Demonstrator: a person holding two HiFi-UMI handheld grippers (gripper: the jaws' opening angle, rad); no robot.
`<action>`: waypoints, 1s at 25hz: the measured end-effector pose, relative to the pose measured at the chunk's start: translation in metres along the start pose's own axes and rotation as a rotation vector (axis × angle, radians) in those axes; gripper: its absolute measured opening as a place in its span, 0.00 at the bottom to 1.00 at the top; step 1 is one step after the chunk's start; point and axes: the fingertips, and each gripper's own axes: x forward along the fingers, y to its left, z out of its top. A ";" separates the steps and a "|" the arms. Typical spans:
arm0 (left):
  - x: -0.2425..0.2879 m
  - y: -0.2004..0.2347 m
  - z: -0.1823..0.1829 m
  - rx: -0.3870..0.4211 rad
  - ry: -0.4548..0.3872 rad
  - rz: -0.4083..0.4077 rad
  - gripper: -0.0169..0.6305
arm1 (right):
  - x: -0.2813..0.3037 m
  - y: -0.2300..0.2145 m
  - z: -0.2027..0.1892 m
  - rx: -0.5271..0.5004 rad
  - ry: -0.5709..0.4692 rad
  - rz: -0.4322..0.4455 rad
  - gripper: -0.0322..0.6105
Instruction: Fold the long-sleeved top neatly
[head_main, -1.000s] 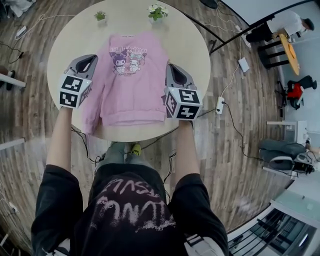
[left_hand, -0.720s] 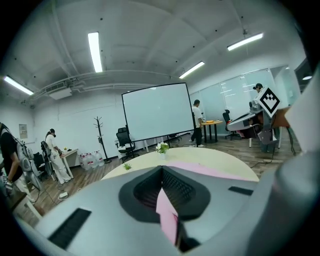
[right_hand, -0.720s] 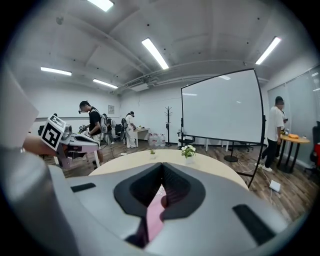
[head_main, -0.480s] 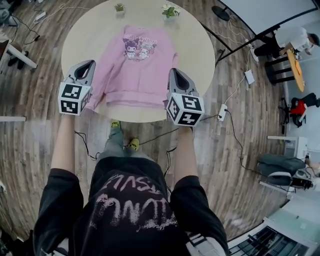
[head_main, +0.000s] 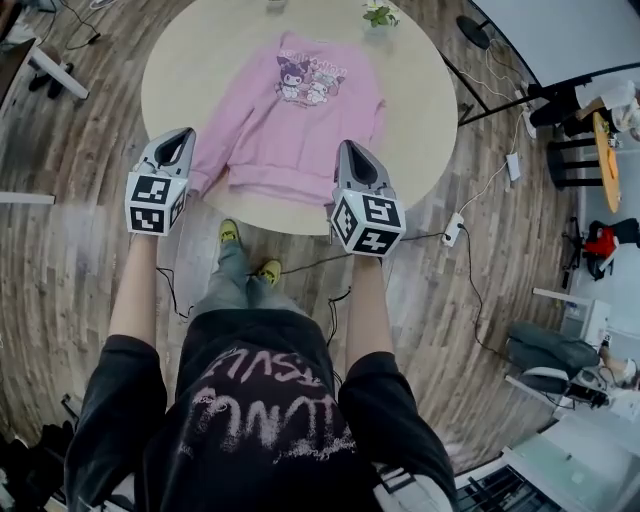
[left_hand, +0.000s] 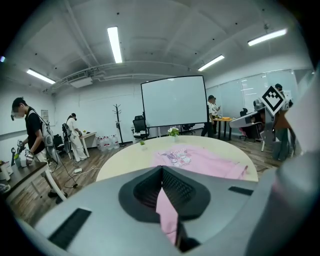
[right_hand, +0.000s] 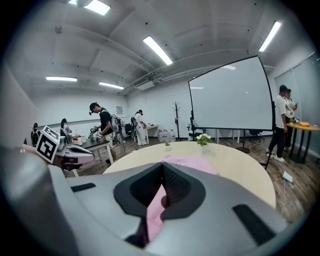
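You are holding a hand-held gripper in each hand at the near edge of the round worktop, and each one is clamping pink cloth. The left hand-held gripper is pinching the top at its left side, where the sleeve is running down toward you. In the left gripper view its jaws are pressing together with a strip of pink fabric squeezed between them. The right hand-held gripper is biting the top's right side close to the hem, and its own view is showing the same thing: jaws closed on a fold of pink, nothing else between them. The top itself is lying flat on the worktop, front up, with the cartoon print facing the ceiling, the neck pointing away from you and the hem sitting just inside the near rim. The garment is taking up the middle and near part of the worktop (which is bare to the left of the top). A small plant is standing at the far rim, well apart from the top. Your shoes are showing on the wooden floor below the rim, between the two grippers, and a power strip is lying on the floor to your right. A white screen is standing beyond the worktop.
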 end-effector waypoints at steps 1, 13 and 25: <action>0.000 0.001 -0.006 -0.005 0.007 0.002 0.04 | 0.005 0.004 -0.004 -0.001 0.006 0.007 0.06; -0.001 0.020 -0.102 -0.132 0.159 0.038 0.08 | 0.048 0.044 -0.046 -0.021 0.105 0.070 0.06; 0.005 0.001 -0.179 -0.237 0.330 -0.037 0.34 | 0.070 0.053 -0.072 -0.026 0.175 0.076 0.06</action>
